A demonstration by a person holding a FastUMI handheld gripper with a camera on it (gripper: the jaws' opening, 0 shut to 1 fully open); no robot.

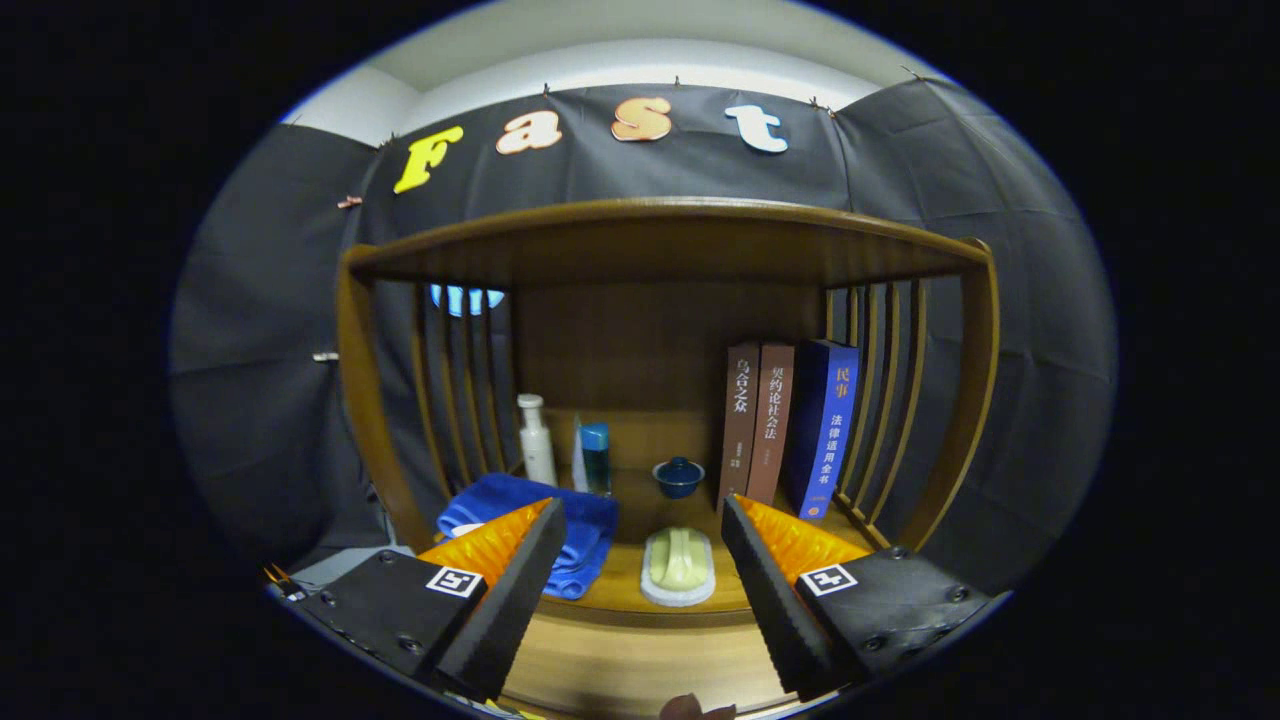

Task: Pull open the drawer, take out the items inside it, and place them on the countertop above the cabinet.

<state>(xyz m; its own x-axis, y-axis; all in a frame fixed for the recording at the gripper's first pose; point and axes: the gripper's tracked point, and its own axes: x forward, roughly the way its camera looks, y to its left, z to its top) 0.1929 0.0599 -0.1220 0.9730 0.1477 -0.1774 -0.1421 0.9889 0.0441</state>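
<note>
The gripper (635, 590) hangs in front of a wooden cabinet (380, 400), its two fingers spread wide apart and holding nothing. Between the fingertips and a little beyond them, a pale green brush (678, 562) with a white base lies flat on the countertop (620, 590), close to its front edge. It is an oblong, rounded block with a raised grip along its back; its long axis runs away from the fingers toward the rear of the cabinet.

A blue towel (560, 530) lies folded and rumpled on the countertop just left of the brush, partly hidden behind the left finger. Behind the towel a white bottle (537, 440) stands upright near the slatted left side, and a teal-capped bottle (596, 458) stands just to its right. A small dark blue lidded bowl (679, 477) sits farther back, in line with the brush. Three books (785, 425) stand upright on the right against the slatted side wall, spines facing out: two brown, one blue.

Below the countertop's edge, a lighter wooden surface (640, 665) shows between the fingers; whether it is the drawer front cannot be told.
</note>
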